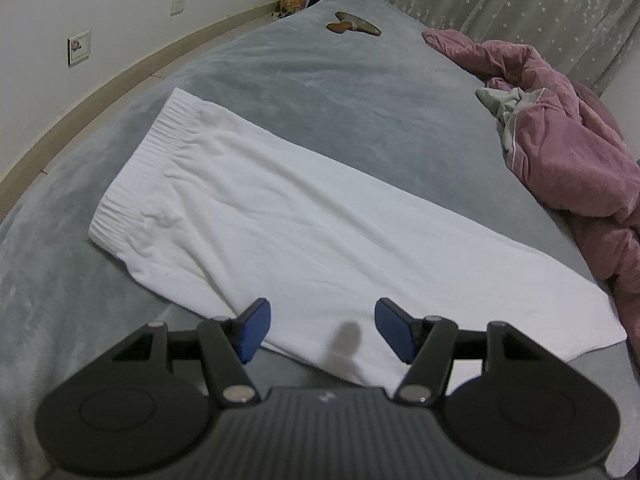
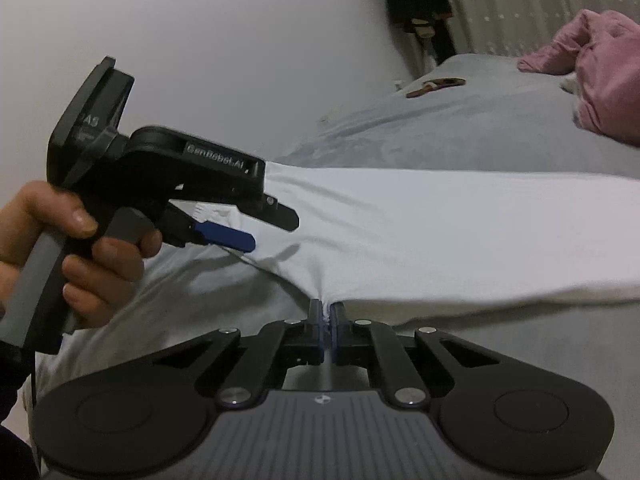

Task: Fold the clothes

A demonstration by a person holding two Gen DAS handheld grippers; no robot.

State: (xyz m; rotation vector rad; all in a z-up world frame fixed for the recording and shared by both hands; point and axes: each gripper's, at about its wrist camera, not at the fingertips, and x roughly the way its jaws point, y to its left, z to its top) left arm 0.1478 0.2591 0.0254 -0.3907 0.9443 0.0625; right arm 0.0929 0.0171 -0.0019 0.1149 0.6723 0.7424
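White trousers point(image 1: 280, 220) lie flat along the grey bed point(image 1: 320, 80), elastic waistband at the far left. My left gripper point(image 1: 323, 328) stands open just over their near edge, its blue pads point(image 1: 256, 330) wide apart and not pressing on the cloth. The right wrist view shows that left gripper point(image 2: 276, 228) from the side, held by a hand point(image 2: 80, 248), beside the trousers point(image 2: 440, 220). My right gripper point(image 2: 327, 312) is shut on the trousers' near edge; the cloth bunches into a small pinch between the pads.
A crumpled pink quilt point(image 1: 560, 140) is heaped on the bed's right side, also in the right wrist view point(image 2: 608, 72). A small brown object point(image 1: 352, 26) lies at the far end. A white wall with sockets point(image 1: 79, 46) runs along the left.
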